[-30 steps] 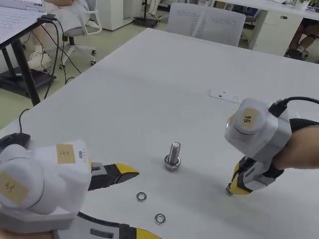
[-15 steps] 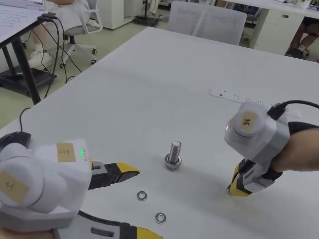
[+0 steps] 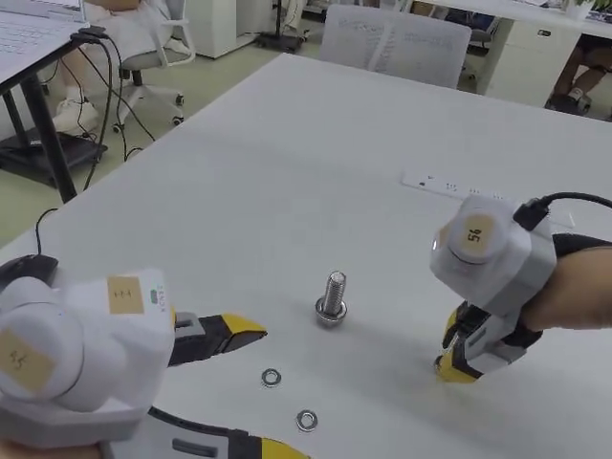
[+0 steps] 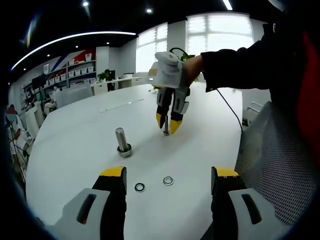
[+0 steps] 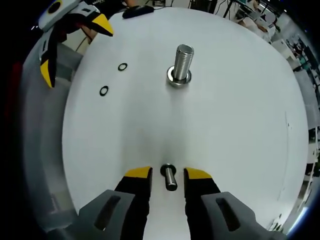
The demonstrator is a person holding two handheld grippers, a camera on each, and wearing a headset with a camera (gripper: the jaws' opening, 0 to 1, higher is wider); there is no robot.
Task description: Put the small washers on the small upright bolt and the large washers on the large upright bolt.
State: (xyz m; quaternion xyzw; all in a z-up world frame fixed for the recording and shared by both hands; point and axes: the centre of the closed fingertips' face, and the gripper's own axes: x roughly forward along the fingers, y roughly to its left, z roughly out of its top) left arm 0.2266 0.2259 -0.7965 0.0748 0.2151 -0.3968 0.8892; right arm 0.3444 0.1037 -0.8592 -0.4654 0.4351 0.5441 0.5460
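Observation:
The large bolt (image 3: 332,296) stands upright in the middle of the white table (image 3: 287,172). Two small washers (image 3: 272,378) (image 3: 307,420) lie flat in front of it. My left gripper (image 3: 263,392) is open wide just left of them, and they lie just beyond its tips (image 4: 139,187) (image 4: 168,180). My right gripper (image 3: 457,368) points down at the table to the right. Its jaws are slightly apart on either side of the small upright bolt (image 5: 169,176), with a thin gap on each side. From the left gripper view, that bolt (image 4: 165,130) stands between the right gripper's tips.
A white power strip (image 3: 449,186) lies further back on the table. A black mouse (image 3: 24,268) sits at the left edge. A grey chair (image 3: 392,43) stands at the far side, and a desk with hanging cables (image 3: 96,86) is on the left.
The right gripper has shifted slightly to the right over the small bolt. The left gripper, the large bolt and the washers have stayed where they were.

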